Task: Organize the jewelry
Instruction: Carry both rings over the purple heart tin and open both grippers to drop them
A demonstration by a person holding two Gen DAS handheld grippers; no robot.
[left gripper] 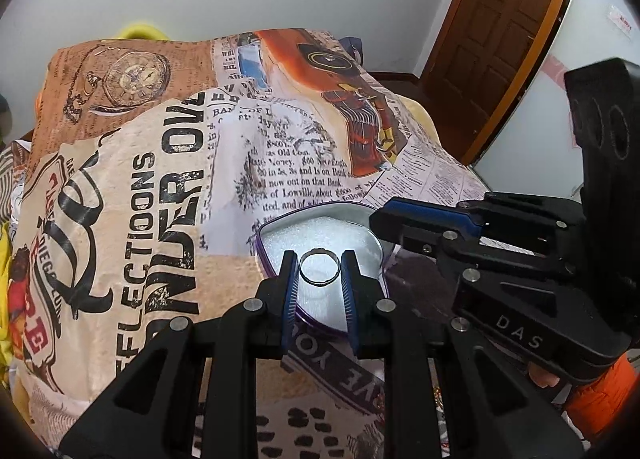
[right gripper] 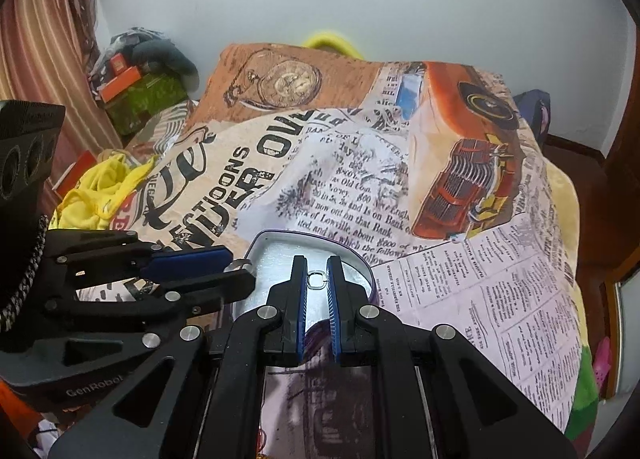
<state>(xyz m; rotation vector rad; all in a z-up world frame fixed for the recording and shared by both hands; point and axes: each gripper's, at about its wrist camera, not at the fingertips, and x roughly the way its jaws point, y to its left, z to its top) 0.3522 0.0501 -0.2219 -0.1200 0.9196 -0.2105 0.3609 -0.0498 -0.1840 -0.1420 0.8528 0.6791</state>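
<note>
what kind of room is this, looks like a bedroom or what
Probably a bedroom or lived-in home room: a newspaper-print blanket is spread over what looks like a bed, yellow clothes lie heaped beside it, and a wooden door stands behind.

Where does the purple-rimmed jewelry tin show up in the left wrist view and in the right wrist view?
Left wrist: the tin sits low and centre-right, behind the left gripper, which holds a ring over it.
Right wrist: the tin sits low and centre, behind the right gripper.
Shared landmark: the orange car print on the cloth, up and right of the tin.
</note>
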